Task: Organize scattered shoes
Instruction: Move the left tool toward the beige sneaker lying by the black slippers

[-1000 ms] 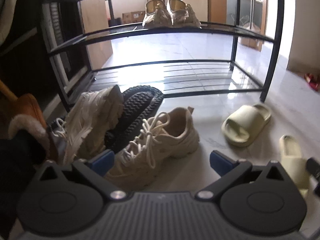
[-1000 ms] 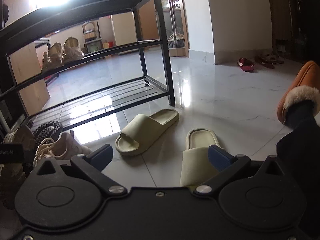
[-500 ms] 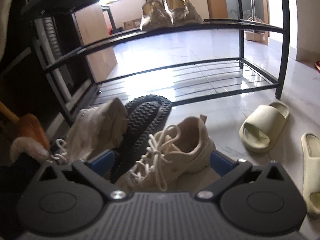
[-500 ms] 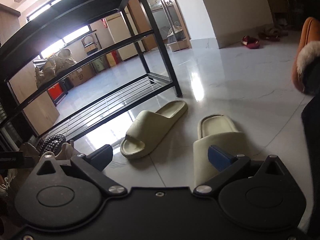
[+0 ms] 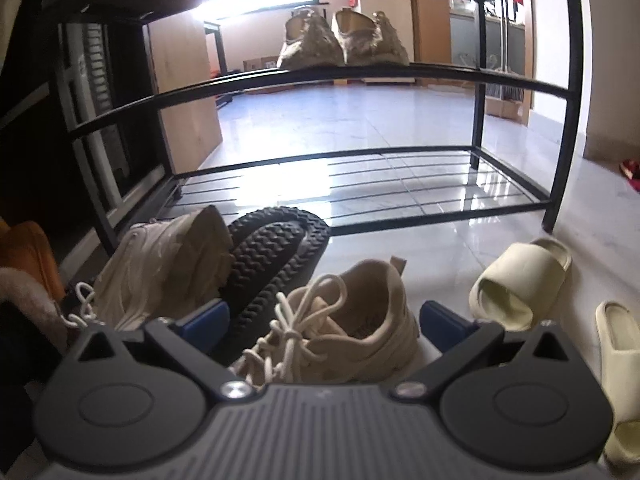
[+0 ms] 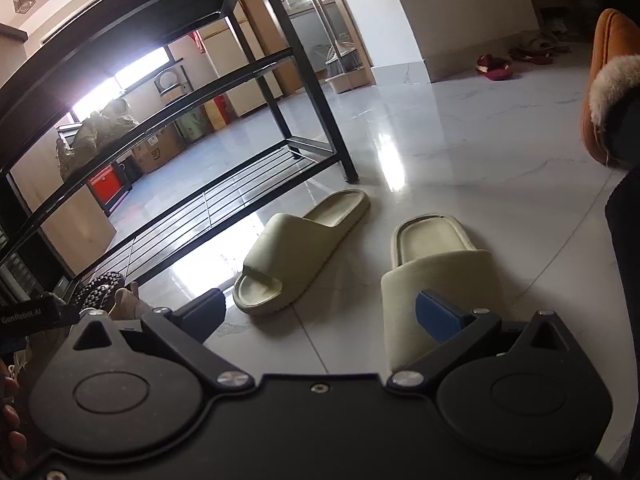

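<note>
In the left wrist view my left gripper is open with a beige laced sneaker upright between its fingers. A second beige sneaker lies on its side to the left, black sole facing me. In the right wrist view my right gripper is open and empty above the floor. One pale slide sandal lies ahead of it, and another sandal lies under the right finger. The black shoe rack holds a tan pair on its middle shelf.
The rack's bottom wire shelf sits just beyond the sneakers. A person's orange fur-lined slipper is at the right, another at the left. Red slippers and a broom with dustpan stand far off by the wall.
My left gripper has moved forward and lower, so the laced sneaker now sits between its fingers. My right gripper has moved closer to the two sandals and tilted.
</note>
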Available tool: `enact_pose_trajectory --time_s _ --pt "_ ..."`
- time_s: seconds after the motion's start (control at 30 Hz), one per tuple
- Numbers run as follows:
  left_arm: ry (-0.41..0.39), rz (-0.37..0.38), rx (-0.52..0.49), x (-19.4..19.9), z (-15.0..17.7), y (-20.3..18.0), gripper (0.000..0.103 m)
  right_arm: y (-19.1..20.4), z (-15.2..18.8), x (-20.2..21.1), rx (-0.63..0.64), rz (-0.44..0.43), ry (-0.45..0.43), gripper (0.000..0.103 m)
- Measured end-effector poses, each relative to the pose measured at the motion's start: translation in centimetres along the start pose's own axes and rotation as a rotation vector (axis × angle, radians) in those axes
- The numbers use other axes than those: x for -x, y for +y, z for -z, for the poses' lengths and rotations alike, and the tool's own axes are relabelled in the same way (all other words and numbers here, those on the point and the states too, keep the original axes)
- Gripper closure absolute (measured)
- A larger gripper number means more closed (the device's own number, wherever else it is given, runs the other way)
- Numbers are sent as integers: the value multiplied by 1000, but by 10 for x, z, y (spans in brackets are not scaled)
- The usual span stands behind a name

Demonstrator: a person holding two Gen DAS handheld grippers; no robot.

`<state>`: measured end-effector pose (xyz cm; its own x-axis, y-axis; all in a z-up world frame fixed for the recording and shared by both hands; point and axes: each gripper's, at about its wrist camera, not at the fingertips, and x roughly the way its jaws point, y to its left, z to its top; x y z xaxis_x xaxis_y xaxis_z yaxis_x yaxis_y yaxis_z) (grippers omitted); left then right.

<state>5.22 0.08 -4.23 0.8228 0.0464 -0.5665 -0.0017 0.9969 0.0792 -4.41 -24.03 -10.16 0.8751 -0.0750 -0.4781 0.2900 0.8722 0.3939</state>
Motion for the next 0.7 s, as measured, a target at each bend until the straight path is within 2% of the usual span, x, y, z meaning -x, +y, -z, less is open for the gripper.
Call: enact_pose_trajectory --time_s 0.13,0.37,0.53,0.7 --pt "23 -25 20 -2 0 5 1 0 2 0 12 -9 6 0" --pt "7 -60 13 5 -6 8 1 -5 2 2 1 12 11 0" --pt "31 -72 62 3 -8 21 1 -6 3 3 11 21 12 0" --pt "-27 -102 47 5 -18 39 1 -6 3 5 20 25 12 0"
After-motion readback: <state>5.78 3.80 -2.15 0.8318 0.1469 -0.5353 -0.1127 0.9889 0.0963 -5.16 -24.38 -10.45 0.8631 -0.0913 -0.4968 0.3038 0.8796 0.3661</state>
